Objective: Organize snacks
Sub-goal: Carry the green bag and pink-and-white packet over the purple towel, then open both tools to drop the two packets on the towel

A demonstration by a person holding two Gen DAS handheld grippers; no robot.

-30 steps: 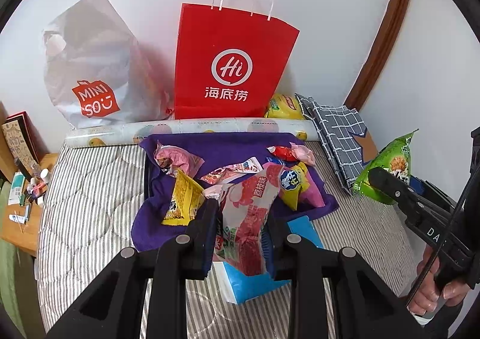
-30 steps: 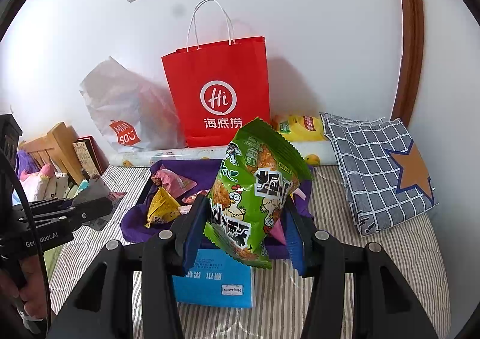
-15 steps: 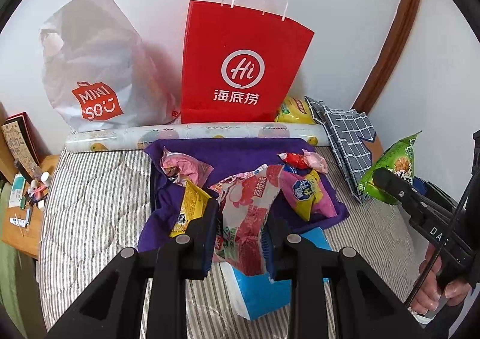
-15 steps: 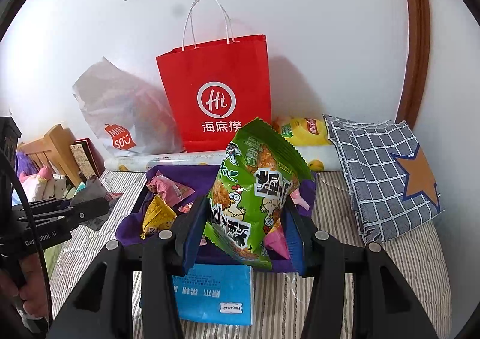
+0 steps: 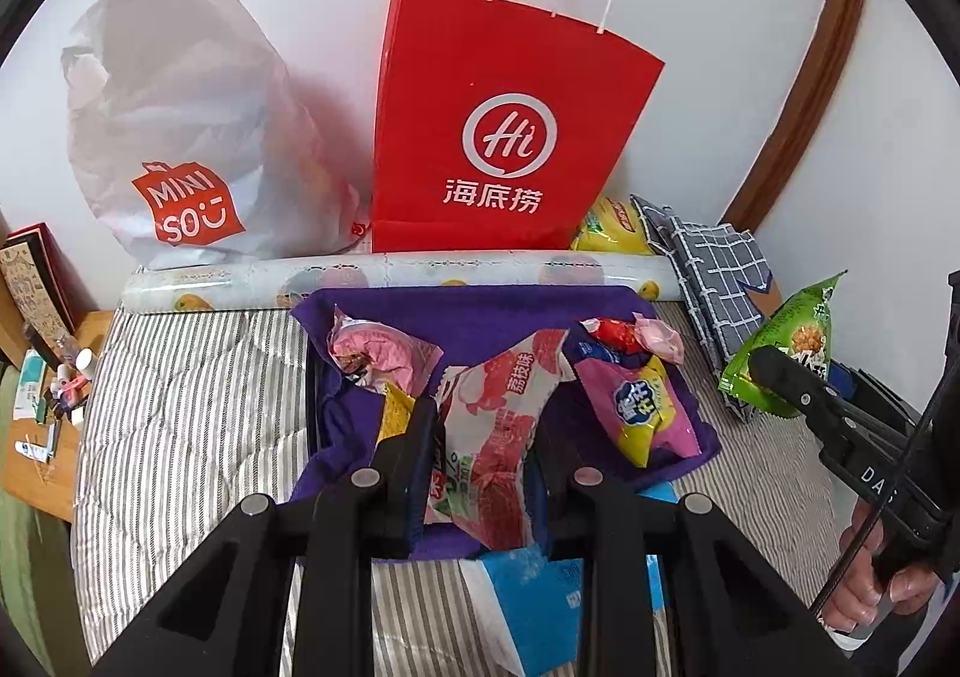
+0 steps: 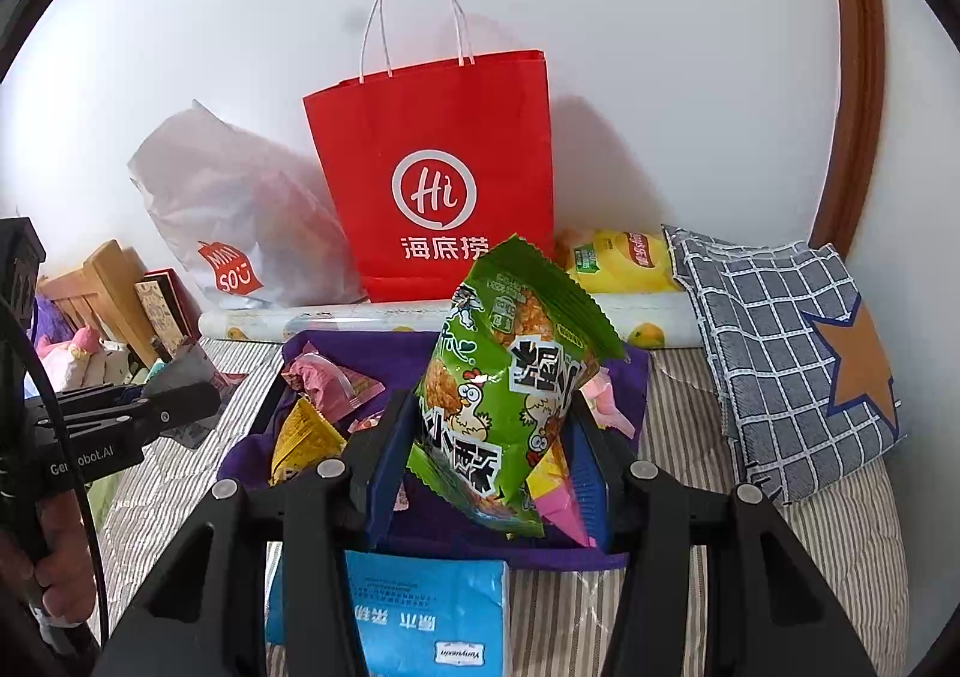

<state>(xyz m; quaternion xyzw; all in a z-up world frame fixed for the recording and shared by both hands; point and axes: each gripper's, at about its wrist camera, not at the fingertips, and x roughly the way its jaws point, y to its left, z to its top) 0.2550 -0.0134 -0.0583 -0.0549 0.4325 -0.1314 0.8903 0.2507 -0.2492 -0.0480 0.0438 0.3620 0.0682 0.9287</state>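
A: Far left, white crinkled plastic shopping bag [image 5: 180,137] leaning on the wall. Beside it, tall red paper carrier bag [image 5: 504,137], upright.

B: Below, purple cloth-lined tray [image 5: 480,311] on the striped bed [image 5: 180,407], strewn with small snack packets.

A: Left gripper [image 5: 480,467] clamped on a pink-and-white lychee-print snack pouch [image 5: 498,437], held just above the tray's near edge.

B: Further right, right gripper [image 6: 486,473] pinching a green crinkle-edged chicken-print snack packet [image 6: 510,395], upright, over the tray's right half.

A: Blue paper-wrapped pack [image 6: 420,611] flat on the bed, under both grippers.

B: Far right, grey checked cushion with orange star [image 6: 792,365], propped near the wall.
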